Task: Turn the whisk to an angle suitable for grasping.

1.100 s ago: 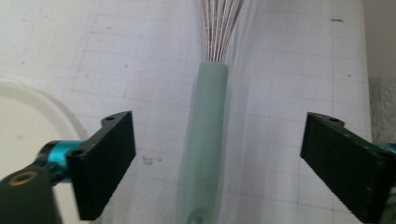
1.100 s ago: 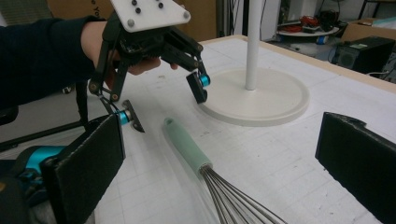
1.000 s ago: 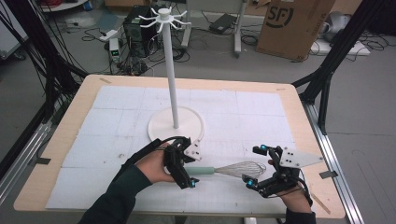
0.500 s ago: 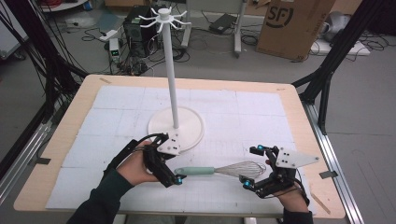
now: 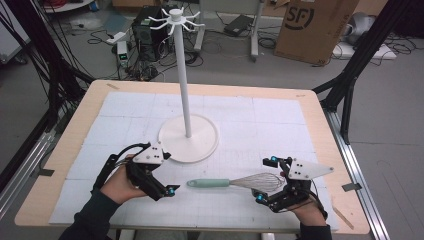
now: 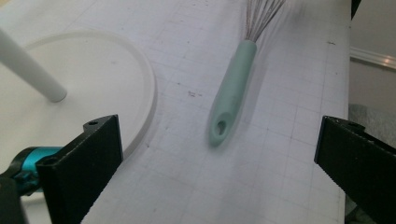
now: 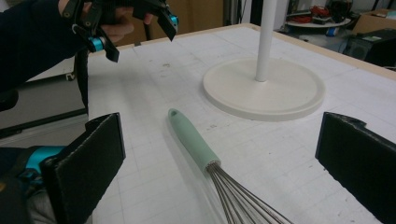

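left gripper (image 5: 159,186): backed off whisk (image 5: 235,182) handle, jaws apart, empty
right gripper (image 5: 266,180): jaws wide, astride wires (no grip)
whisk: lying loose on mat, released

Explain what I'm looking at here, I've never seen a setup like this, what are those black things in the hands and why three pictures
No robot here: a person holds a hand-operated gripper in each hand, the left gripper and the right gripper. One picture comes from a fixed camera above the table. The other two come from small cameras riding on the grippers, so the black blocks at their lower edges are that gripper's own jaws. On the white mat lie a whisk with a mint-green handle and a white stand, a pole on a round base with hooks on top. Nothing is held: both grippers are open, one near each end of the whisk.
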Demonstrator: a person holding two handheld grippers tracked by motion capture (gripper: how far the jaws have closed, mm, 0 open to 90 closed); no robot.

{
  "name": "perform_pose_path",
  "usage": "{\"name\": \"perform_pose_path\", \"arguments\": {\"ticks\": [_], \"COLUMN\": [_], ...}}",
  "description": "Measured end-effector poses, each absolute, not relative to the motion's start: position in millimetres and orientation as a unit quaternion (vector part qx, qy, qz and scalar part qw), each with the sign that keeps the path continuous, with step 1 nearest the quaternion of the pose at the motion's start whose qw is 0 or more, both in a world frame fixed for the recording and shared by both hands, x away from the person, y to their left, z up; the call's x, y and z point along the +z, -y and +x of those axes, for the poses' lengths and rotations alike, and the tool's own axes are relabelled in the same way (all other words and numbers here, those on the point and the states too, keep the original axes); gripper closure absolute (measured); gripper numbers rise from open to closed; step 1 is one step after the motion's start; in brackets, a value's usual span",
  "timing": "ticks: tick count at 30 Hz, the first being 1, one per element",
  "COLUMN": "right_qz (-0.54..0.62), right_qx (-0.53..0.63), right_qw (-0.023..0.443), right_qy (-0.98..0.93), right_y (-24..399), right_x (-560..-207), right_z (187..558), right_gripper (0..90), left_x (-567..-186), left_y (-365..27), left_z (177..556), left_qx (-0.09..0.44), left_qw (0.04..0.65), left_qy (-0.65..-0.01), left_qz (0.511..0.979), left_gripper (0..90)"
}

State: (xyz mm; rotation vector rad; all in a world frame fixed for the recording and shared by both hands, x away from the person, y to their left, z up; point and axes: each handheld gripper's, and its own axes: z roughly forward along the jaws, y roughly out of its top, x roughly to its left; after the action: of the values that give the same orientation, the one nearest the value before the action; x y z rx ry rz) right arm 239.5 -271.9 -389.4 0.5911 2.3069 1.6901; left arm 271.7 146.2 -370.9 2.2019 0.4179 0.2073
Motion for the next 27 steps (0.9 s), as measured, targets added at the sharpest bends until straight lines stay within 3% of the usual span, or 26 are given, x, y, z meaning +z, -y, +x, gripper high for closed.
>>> {"name": "perform_pose_path", "arguments": {"ticks": [27], "right_qz": [0.181], "right_qx": [0.546], "right_qw": [0.102], "right_qy": [-0.811], "right_y": [253.2], "right_x": [-400.1], "right_z": [242.6], "right_gripper": [0.1], "left_x": [-385.0], "left_y": [-213.7], "left_z": [263.7], "left_qx": [0.090], "left_qw": [0.491], "left_qy": [-0.205], "left_qz": [0.842], "left_gripper": [1.6]}}
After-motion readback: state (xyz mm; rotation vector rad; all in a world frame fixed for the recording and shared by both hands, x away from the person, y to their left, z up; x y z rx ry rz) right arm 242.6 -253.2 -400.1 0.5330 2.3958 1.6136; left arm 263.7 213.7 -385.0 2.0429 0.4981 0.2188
